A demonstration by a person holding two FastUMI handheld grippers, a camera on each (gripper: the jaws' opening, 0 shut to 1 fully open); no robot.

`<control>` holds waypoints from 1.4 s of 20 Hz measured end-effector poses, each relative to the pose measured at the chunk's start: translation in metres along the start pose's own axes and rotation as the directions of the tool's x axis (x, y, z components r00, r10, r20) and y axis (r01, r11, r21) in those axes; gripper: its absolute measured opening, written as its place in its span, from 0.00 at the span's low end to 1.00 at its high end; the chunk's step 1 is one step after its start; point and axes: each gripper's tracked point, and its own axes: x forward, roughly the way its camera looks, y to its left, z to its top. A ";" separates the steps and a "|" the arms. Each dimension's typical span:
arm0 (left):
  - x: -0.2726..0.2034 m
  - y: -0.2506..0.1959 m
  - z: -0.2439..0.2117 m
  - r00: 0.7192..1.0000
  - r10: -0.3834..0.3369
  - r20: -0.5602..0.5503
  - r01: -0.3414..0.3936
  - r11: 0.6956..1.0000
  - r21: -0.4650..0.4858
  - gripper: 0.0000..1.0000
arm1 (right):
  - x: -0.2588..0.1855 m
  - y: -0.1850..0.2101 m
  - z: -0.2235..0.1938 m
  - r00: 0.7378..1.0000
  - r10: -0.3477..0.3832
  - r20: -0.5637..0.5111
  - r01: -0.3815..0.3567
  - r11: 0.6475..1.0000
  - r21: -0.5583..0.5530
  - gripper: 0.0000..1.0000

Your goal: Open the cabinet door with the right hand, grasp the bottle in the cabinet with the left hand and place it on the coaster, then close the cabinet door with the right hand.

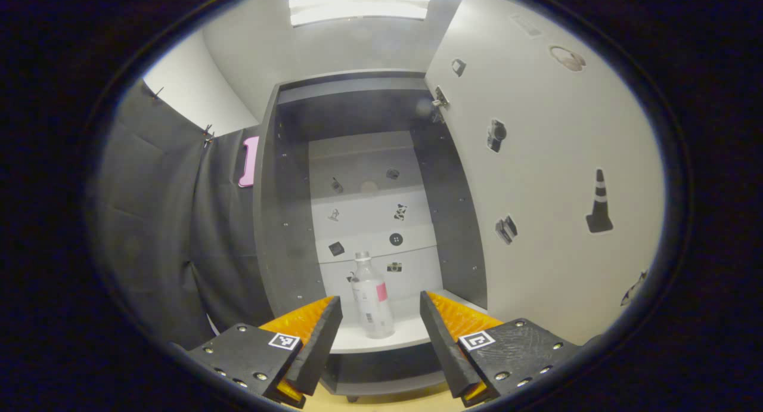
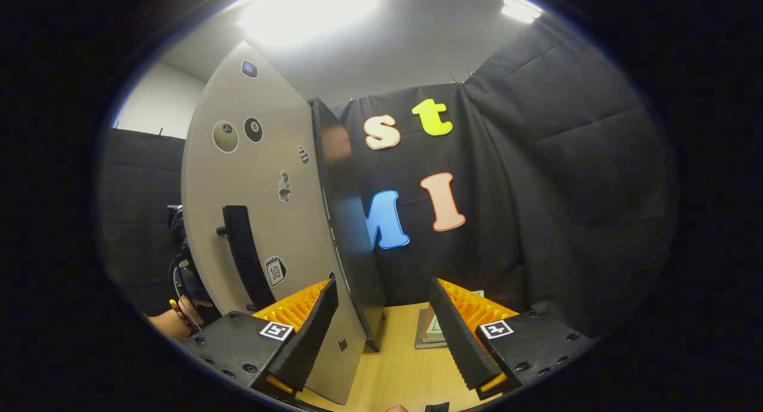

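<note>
I am holding my left gripper point(image 1: 381, 334) wide open and empty, its fingers framing the bottle point(image 1: 372, 297) from in front, not yet around it. The bottle is standing upright on the cabinet's lower shelf point(image 1: 381, 339), near the front edge and clear of both side walls. The cabinet door point(image 1: 554, 179) is standing open along the right of the left gripper view.

I am holding my right gripper point(image 2: 381, 334) open as well, gripping nothing. In the right gripper view the door's free edge is sitting between its fingers, apparently untouched, with the door handle point(image 2: 244, 254) off to the left. A flat item that may be the coaster point(image 2: 430, 328) is lying on the counter point(image 2: 399, 370) near the right finger; I cannot confirm its identity.

Hazards, as I judge them:
- An off-centre approach may drive one finger into the bottle and tip it back into the cabinet.
- A grasp near the cap may let the bottle swing on withdrawal.
- The unheld door may drift into the left gripper's path.
</note>
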 end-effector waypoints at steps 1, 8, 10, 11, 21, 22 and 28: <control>0.013 0.004 -0.001 1.000 -0.008 0.005 0.008 1.000 -0.016 0.80 | 0.000 -0.003 -0.001 1.000 -0.031 0.003 0.031 0.999 -0.007 0.98; 0.091 0.020 -0.037 0.998 -0.050 -0.039 0.049 0.998 -0.039 0.80 | 0.004 -0.012 -0.008 0.984 -0.180 0.005 0.180 0.983 0.024 0.98; 0.112 0.022 -0.058 0.995 -0.060 -0.078 0.056 0.997 -0.053 0.80 | 0.006 -0.019 -0.014 0.974 -0.228 -0.006 0.228 0.973 0.033 0.98; 0.121 0.025 -0.069 0.993 -0.063 -0.099 0.057 0.997 -0.060 0.80 | 0.007 -0.022 -0.019 0.968 -0.251 -0.016 0.251 0.967 0.038 0.98; 0.171 0.030 -0.123 0.979 -0.093 -0.180 0.067 0.987 -0.147 0.81 | 0.033 -0.023 -0.048 0.952 -0.289 -0.098 0.295 0.954 0.046 0.98; 0.169 0.031 -0.120 0.980 -0.094 -0.176 0.067 0.986 -0.155 0.77 | 0.036 -0.024 -0.048 0.954 -0.283 -0.099 0.288 0.957 0.043 0.98; 0.139 0.045 -0.089 0.991 -0.073 -0.113 0.051 0.981 -0.188 0.73 | 0.053 -0.025 -0.044 0.970 -0.222 -0.096 0.227 0.973 0.042 0.98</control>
